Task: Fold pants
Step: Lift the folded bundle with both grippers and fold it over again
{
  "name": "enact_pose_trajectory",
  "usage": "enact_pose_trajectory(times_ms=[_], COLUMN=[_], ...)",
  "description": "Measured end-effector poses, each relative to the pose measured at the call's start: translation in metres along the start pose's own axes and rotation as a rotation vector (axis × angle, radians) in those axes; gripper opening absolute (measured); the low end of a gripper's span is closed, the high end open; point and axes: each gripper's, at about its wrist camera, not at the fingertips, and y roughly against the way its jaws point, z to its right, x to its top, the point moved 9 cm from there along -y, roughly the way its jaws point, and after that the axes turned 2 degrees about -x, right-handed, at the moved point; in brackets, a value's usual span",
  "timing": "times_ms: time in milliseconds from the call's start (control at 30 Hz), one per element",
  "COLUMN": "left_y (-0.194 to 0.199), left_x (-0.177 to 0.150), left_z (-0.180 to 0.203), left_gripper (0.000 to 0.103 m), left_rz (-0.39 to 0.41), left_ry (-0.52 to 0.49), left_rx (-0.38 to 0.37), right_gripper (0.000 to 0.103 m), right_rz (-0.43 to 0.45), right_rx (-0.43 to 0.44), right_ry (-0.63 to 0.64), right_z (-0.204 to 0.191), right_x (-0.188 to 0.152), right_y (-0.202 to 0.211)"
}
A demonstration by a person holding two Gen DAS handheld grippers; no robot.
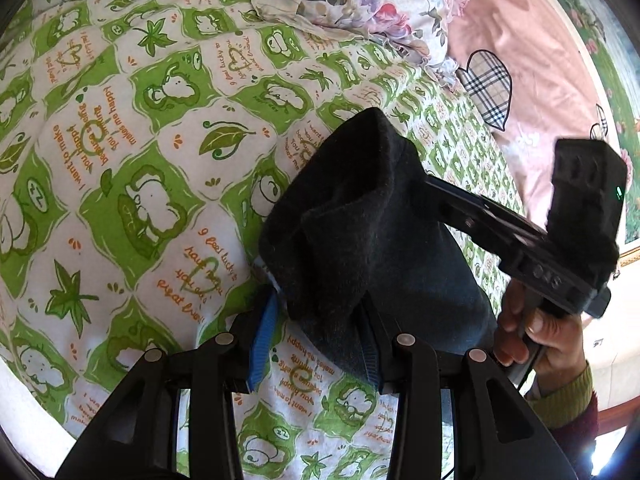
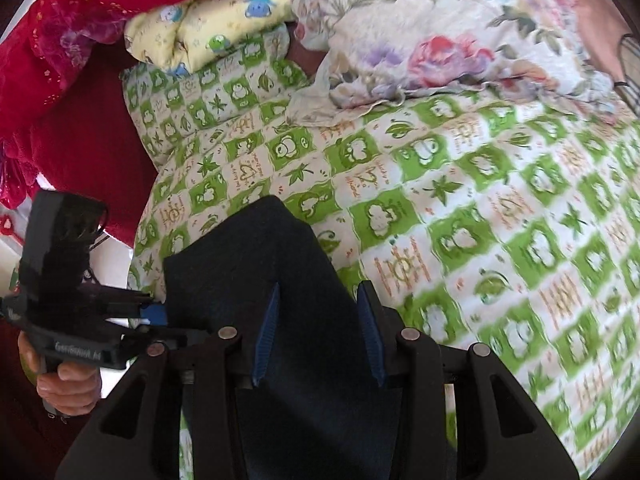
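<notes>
A: Left wrist view: left hand-held gripper (image 1: pixel 316 344) has its blue pads spread, dark pants (image 1: pixel 360 232) bunched between them, right pad on cloth. Clamped? Can't tell.

B: Right wrist view: right hand-held gripper (image 2: pixel 318 336), pads apart, pants (image 2: pixel 256 264) draped between them above the green frog-print bedsheet (image 2: pixel 460 208). Grip unclear too. Floral pillow (image 2: pixel 420 28) behind.

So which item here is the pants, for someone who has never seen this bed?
Start at the green-and-white cartoon quilt covering the bed. Above its near edge, the pants hang between both grippers. They are the only plain dark navy fabric; every neighbour is brightly printed.
</notes>
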Motion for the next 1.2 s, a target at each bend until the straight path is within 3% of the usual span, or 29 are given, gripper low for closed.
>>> enact_pose_trajectory(times_ms=[167,233,467,700,833,1200], left_y=[-0.003,-0.005,-0.001,0.026,0.043,0.054], left_x=[0.005,0.007,0.008,0.010,0.007,-0.029], left_z=[0.001,0.004,0.016,0.054,0.095,0.207], left_gripper=[0.037,0.031,0.019,0.017,0.016,0.016], left_rz=[0.015,0.026,0.041,0.085,0.108,0.103], left_ry=[0.001,-0.031,-0.073,-0.135,-0.212,-0.431], left_rx=[0.006,0.023,0.028,-0.025,-0.095,-0.214], right_gripper=[0.041,0.041,0.021,0.019,0.018,0.018], right_rz=[-0.034,-0.042,0.019,0.161,0.263,0.483], right_rx=[0.015,0.023,0.034,0.085,0.130,0.064], right_ry=[0.018,0.023,0.041,-0.016,-0.073,-0.157], right_z=[-0.005,-0.009,-0.016,-0.018,-0.012,0.008], right_x=[0.006,0.005,0.001,-0.001,-0.008,-0.053], right_y=[-0.018,-0.023,-0.004,0.046,0.089,0.195])
